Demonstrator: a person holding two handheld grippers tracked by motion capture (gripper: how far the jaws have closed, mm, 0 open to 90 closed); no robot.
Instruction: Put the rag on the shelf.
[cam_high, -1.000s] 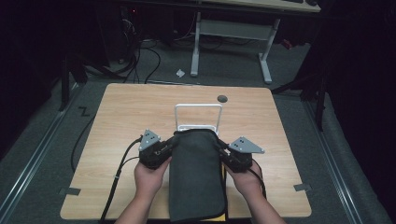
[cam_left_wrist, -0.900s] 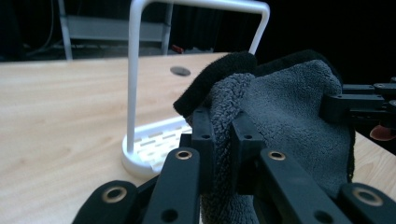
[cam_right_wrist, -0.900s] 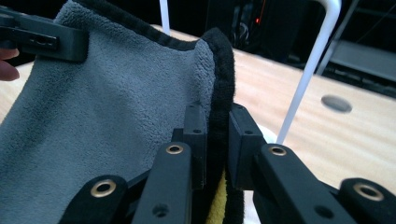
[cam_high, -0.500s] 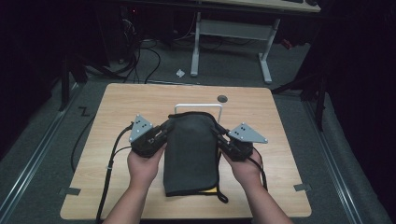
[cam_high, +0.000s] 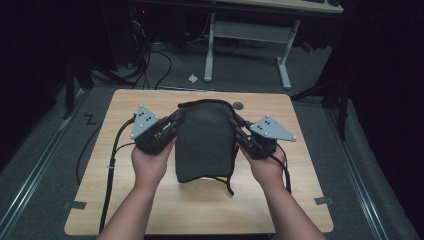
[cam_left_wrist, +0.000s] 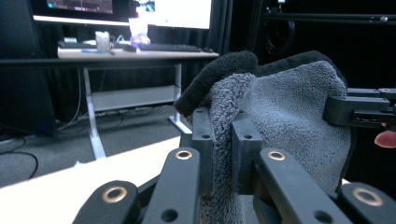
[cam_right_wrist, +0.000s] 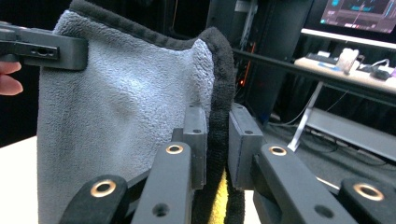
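Left gripper (cam_high: 172, 125) clamps the towel's (cam_high: 206, 142) left edge at centre frame, right gripper (cam_high: 236, 127) clamps its right edge; fabric sits bunched between both sets of jaws. Risk, as judged: each bite is shallow on a thick hem, so uneven pulling could slip one edge free and drop the towel onto the table (cam_high: 300, 165). Towel hangs lifted between the two grippers, lower end trailing toward the person.

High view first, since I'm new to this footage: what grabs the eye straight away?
A dark grey towel hangs lifted over the middle of the wooden table. The left gripper and right gripper each pinch one of its upper side edges, with two hands behind them.
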